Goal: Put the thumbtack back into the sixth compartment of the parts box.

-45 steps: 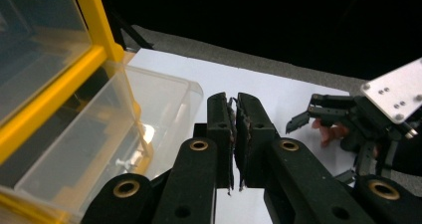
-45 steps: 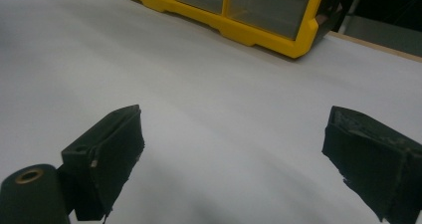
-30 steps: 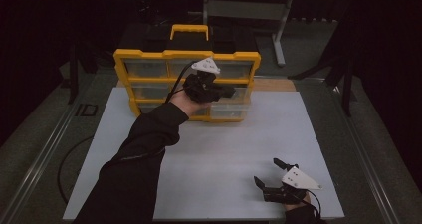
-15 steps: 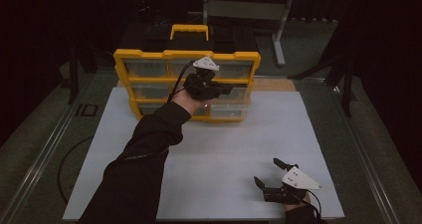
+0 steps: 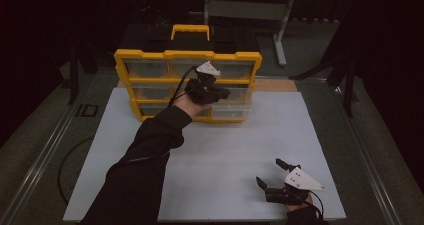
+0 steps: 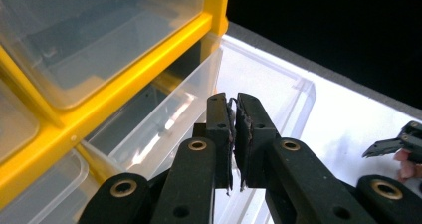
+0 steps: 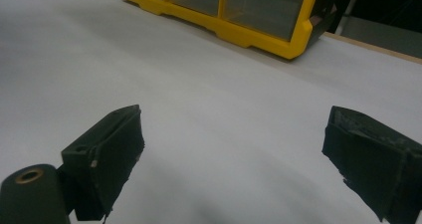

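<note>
Yellow drawer cabinet [image 5: 187, 87] standing upright at the far edge of the white table [image 5: 225, 150], black handle side up. Clear drawer [image 6: 259, 92] in the cabinet's lower right corner pulled partway out, front wall toward the camera. Left gripper [image 5: 222, 91] held against the cabinet's front, at that drawer; in the left gripper view [image 6: 234, 112] tips poised directly over the drawer's near wall, jaws pressed together with only a thin dark sliver between the pads, nothing clearly clamped. Right gripper [image 5: 275, 177] resting low on the table well apart from the cabinet, near the front right corner, jaws standing wide apart with bare table between them [image 7: 234, 149]. Compared with a second ago: left gripper slightly lower against the cabinet front, jaws together as before; right gripper unmoved, same wide spread.
</note>
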